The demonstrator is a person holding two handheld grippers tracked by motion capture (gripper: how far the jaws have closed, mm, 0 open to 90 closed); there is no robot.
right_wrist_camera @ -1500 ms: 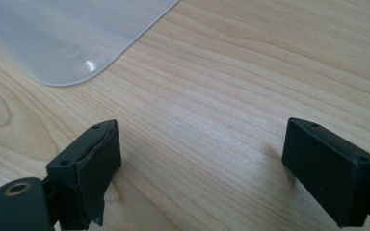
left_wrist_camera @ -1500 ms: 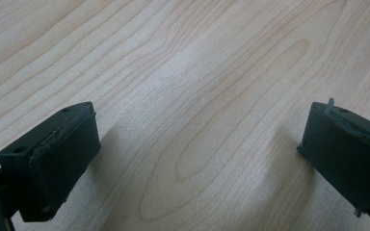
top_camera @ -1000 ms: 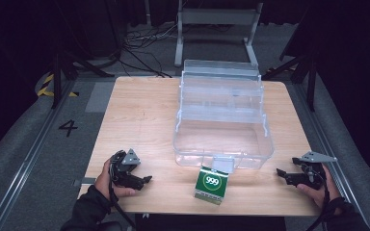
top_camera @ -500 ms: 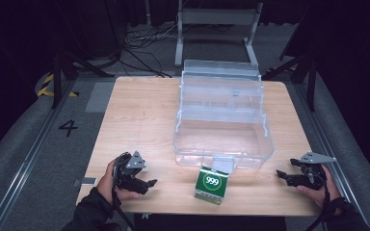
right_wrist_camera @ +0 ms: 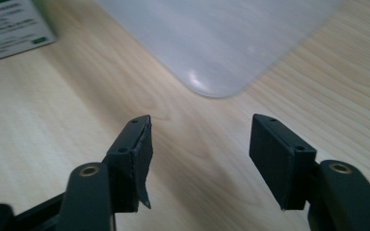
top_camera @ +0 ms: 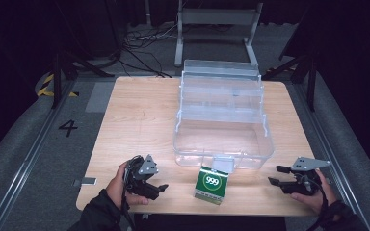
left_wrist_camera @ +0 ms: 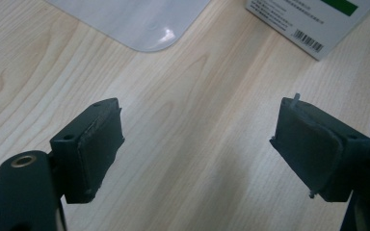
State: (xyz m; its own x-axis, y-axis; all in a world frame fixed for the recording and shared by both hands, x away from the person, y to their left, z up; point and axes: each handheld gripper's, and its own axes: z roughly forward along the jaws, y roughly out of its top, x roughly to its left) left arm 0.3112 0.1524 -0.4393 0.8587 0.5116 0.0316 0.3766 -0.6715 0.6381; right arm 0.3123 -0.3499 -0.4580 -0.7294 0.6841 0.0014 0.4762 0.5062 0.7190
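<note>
At the near left edge of the wooden table (top_camera: 139, 115), the left gripper (top_camera: 158, 189) rests low over the board, held in the person's left hand (top_camera: 118, 185); its jaws stand wide apart with nothing between them, bare wood showing in the gap. At the near right edge, the right gripper (top_camera: 275, 175) sits likewise in the right hand (top_camera: 315, 195), jaws apart and empty. Between the two, near the front edge, the green and white box (top_camera: 211, 185) marked 999 lies flat, well apart from both grippers. Just beyond it, touching or nearly touching its far side, stands the clear plastic container (top_camera: 221, 115), lid raised at the far side.
</note>
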